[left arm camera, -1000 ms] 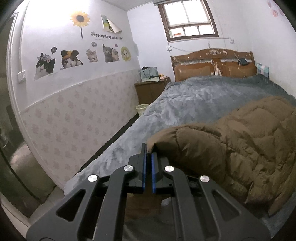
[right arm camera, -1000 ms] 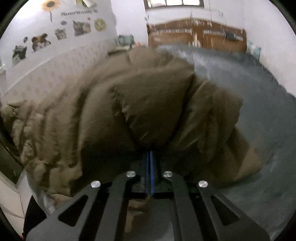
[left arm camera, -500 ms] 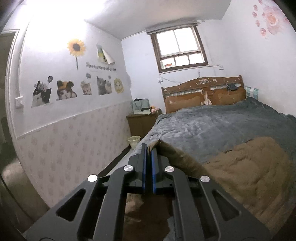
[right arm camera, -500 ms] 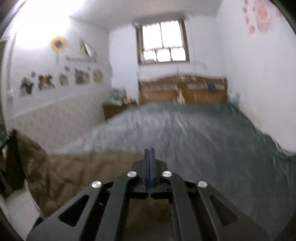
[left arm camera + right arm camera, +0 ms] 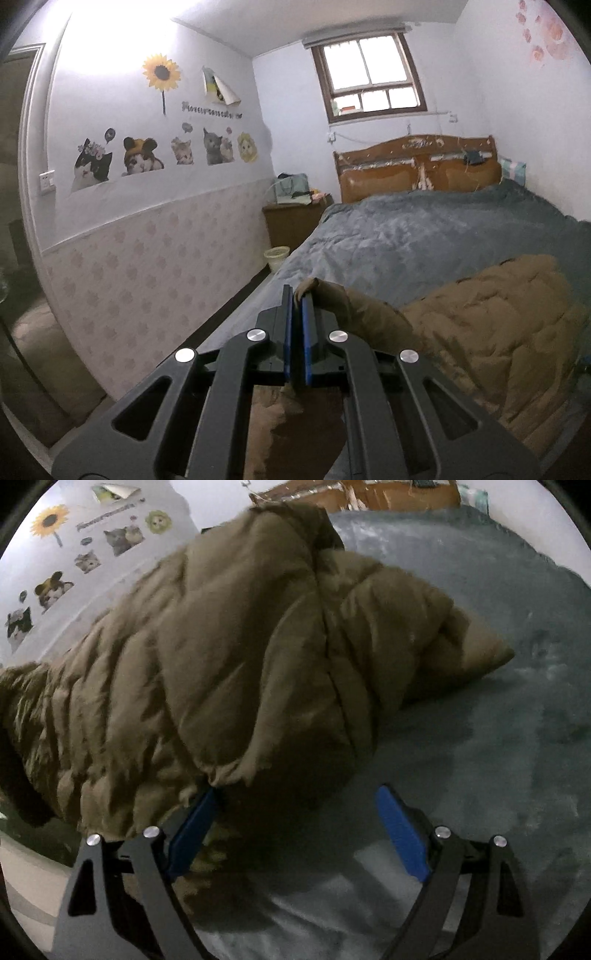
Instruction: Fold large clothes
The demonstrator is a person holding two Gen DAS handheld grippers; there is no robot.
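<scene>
On the grey bed (image 5: 424, 236) my puffy brown coat (image 5: 229, 657) stretches across; left gripper (image 5: 297, 302) pinches its edge, right gripper (image 5: 295, 812) is opening, pads clear of it.

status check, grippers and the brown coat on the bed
Left gripper shut on brown coat edge. Right gripper opening, fingers wide, coat hem at the left one, not clamped. Coat bunched on grey bedspread. Nothing in the way.
</scene>
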